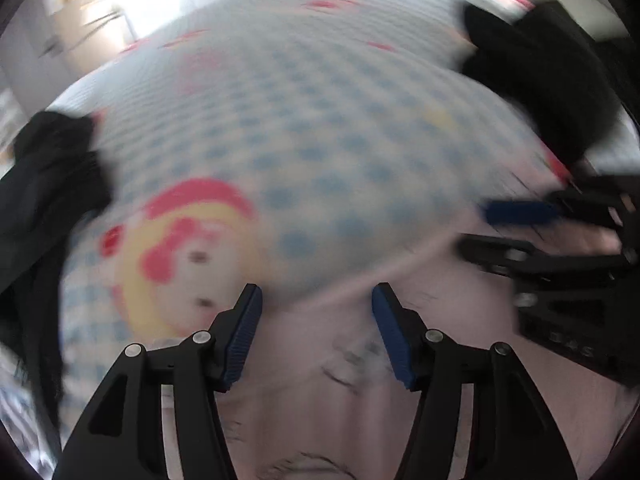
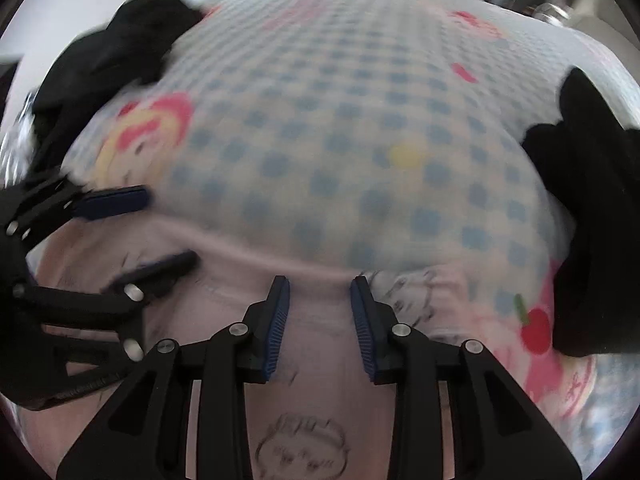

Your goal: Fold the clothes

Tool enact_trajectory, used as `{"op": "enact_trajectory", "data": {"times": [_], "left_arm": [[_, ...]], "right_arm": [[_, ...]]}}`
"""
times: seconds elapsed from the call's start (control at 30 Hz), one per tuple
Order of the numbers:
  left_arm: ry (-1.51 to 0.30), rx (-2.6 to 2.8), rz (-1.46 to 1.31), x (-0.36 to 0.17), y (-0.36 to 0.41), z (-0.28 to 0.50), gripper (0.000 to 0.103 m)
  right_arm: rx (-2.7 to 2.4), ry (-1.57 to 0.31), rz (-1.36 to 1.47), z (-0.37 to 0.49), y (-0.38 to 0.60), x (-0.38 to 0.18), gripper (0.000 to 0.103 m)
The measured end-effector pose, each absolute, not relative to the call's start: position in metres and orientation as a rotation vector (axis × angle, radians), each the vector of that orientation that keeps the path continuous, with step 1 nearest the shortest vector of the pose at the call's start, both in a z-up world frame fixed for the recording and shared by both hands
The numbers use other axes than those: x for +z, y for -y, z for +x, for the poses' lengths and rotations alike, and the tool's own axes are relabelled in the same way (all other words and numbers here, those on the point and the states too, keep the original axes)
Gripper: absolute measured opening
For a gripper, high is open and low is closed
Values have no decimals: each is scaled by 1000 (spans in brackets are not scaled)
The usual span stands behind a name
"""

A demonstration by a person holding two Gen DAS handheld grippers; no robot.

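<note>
I am hovering both grippers over the pale pink printed garment (image 2: 320, 360) filling the lower frame, on the blue-checked bedsheet (image 2: 340, 140). Left gripper (image 1: 316, 300) spread wide, empty; right gripper (image 2: 320, 288) part-spread, seemingly straddling the blurred hem. Next: pinching that edge squarely.

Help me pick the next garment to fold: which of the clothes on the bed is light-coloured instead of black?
The pale pink garment printed with line-drawn cartoon faces, lying right under both claws. The two other garments are black heaps, one at the bed's left and one at its right.
</note>
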State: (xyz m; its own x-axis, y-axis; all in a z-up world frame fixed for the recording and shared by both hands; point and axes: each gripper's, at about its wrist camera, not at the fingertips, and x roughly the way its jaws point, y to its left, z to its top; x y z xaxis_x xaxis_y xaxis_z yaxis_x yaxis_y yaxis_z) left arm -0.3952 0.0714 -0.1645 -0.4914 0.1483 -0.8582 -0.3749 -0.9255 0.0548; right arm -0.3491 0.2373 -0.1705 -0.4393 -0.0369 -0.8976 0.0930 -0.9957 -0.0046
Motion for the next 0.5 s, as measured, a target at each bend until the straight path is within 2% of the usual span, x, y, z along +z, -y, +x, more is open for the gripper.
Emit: {"op": "enact_trajectory", "data": {"times": [0.1, 0.17, 0.23, 0.33, 0.5], "left_arm": [[-156, 2387, -1373, -148, -51, -383, 58], [-137, 2344, -1336, -138, -41, -361, 58], [-134, 2306, -1299, -136, -34, -335, 58], [-206, 2280, -1253, -141, -27, -296, 58], [-350, 2336, -1390, -161, 9, -266, 54]], "right_arm": [[-2655, 23, 1566, -335, -247, -153, 31], [-2632, 45, 1516, -315, -245, -143, 32], [-2627, -20, 1486, -282, -239, -137, 33], [-2592, -67, 1493, -251, -226, -145, 33], [-2552, -205, 1562, -212, -242, -177, 32]]}}
